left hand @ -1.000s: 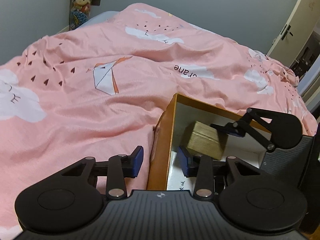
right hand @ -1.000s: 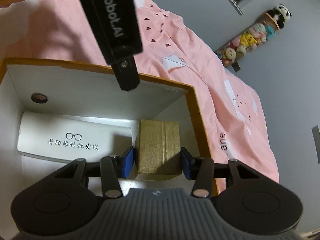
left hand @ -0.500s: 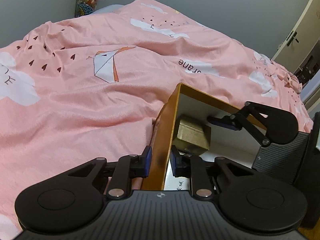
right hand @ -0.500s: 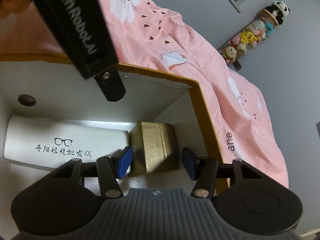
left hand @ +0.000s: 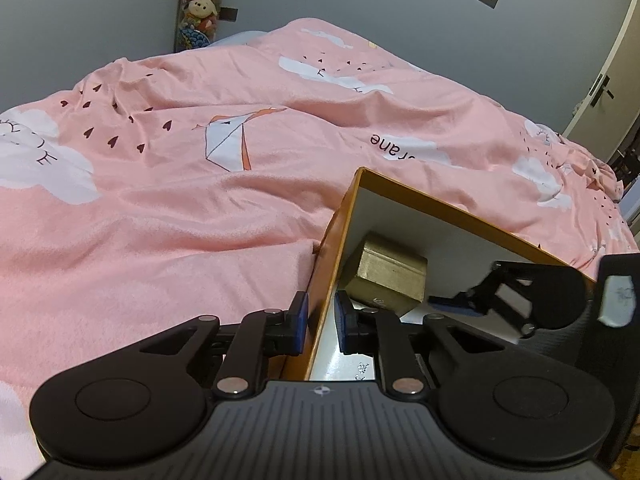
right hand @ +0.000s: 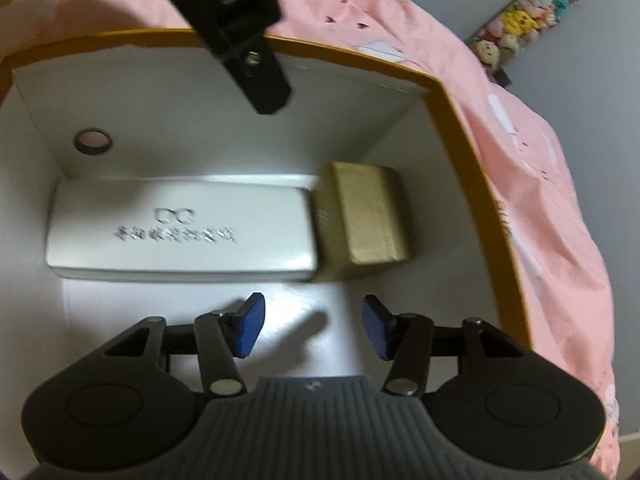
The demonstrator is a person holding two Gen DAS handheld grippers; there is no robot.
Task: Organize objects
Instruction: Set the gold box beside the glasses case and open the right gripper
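Observation:
An open box with an orange rim [left hand: 440,205] [right hand: 460,120] and white inside sits on the bed. My left gripper [left hand: 321,322] is shut on its near side wall, one pad outside and one inside. In the box's far corner lies a small gold box [left hand: 384,276] [right hand: 364,216], right beside a white glasses case [right hand: 180,228]. My right gripper [right hand: 313,326] hangs inside the box, back from the gold box. Its jaws are closing with nothing between them. The left gripper's black body [right hand: 228,12] crosses the top of the right wrist view.
A rumpled pink duvet [left hand: 200,200] with cloud prints covers the bed around the box. A tube of plush toys [left hand: 200,0] [right hand: 524,28] hangs on the grey wall behind. A door [left hand: 612,80] stands at the far right. The box wall has a round hole [right hand: 93,142].
My left gripper has closed onto the box's wall. My right gripper has let go of the gold box and drawn back, leaving it beside the case.

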